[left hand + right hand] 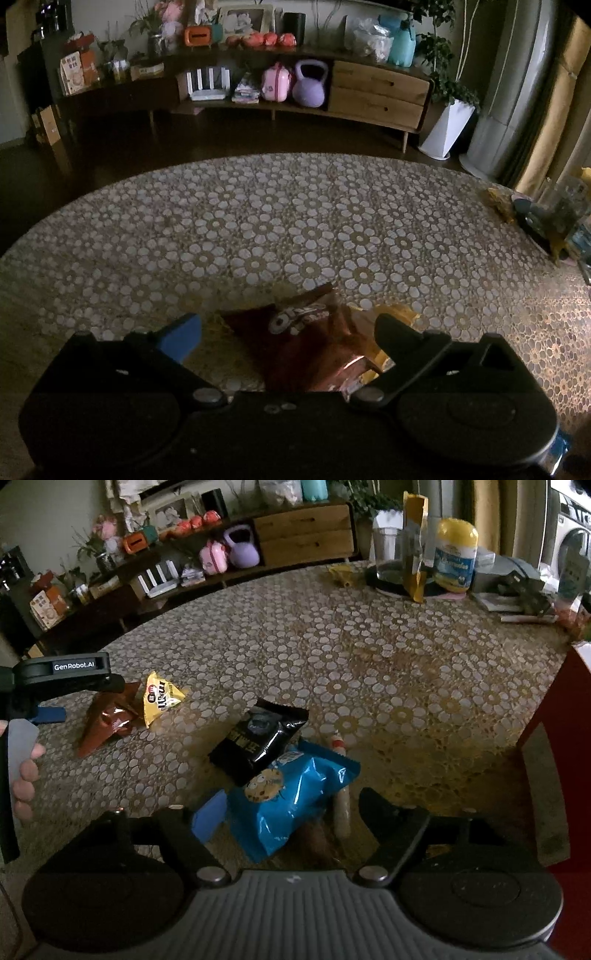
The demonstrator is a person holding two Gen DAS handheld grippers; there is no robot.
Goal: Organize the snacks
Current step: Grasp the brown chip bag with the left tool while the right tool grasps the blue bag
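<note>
In the left wrist view my left gripper (pixel 288 332) is open, its fingers on either side of a brown M&M's packet (pixel 306 347) lying on the table, with a yellow packet (pixel 402 314) just behind the right finger. In the right wrist view the left gripper (pixel 70 698) hovers over the brown packet (pixel 109 722), beside the yellow M&M's packet (pixel 160 699). My right gripper (pixel 288 812) is open above a blue cookie bag (pixel 291 794). A black snack packet (pixel 260 740) lies partly on the blue bag. A pale sausage stick (pixel 341 814) lies to the bag's right.
The round table has a floral lace cloth (pixel 369 672). At its far right stand a glass jar (pixel 386 550), an upright yellow pouch (pixel 415 546), a yellow-lidded bottle (pixel 454 554) and clutter. A red object (pixel 561 738) borders the right edge. A sideboard (pixel 376 92) stands beyond.
</note>
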